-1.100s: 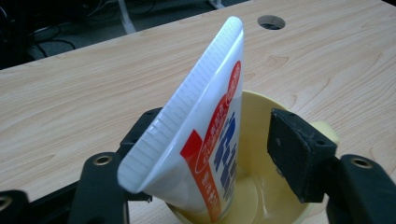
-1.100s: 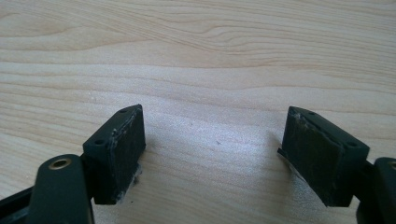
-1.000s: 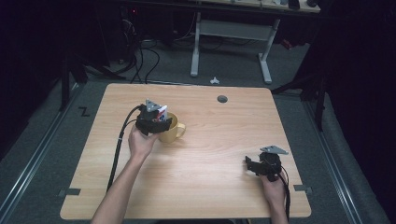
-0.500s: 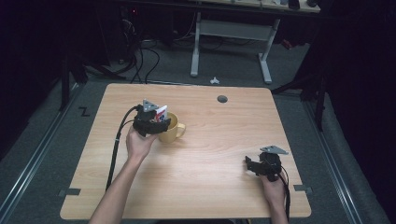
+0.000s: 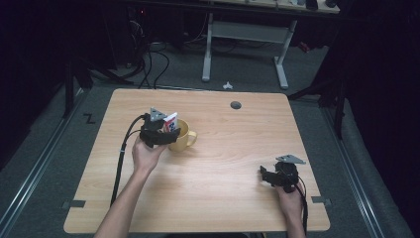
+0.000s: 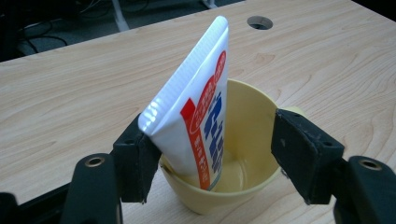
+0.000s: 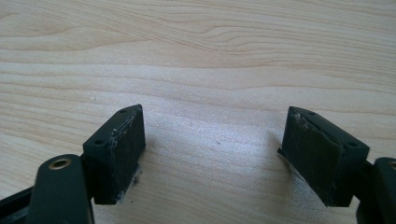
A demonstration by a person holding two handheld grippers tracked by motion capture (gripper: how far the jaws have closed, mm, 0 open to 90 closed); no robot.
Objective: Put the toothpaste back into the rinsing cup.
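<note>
High view: the left tool [image 5: 166,134] sits at the yellow cup [image 5: 181,134] in the counter's [image 5: 228,163] left-centre area, with the toothpaste tube [image 5: 171,121] rising out of the cup beside it. The right tool [image 5: 270,176] rests well apart, near the right front edge. The left hand is clearly the nearer one. Bare counter surrounds the cup on all sides.

Left gripper view: the jaws stand wide, straddling the cup rim. The tube [image 6: 198,107] stands in the cup [image 6: 243,154], long axis tilted, crimped end up, leaning toward the left jaw and touching it. The right jaw is clear of the tube.

Right gripper view: the jaws are spread wide over bare counter [image 7: 210,60], holding nothing.
</note>
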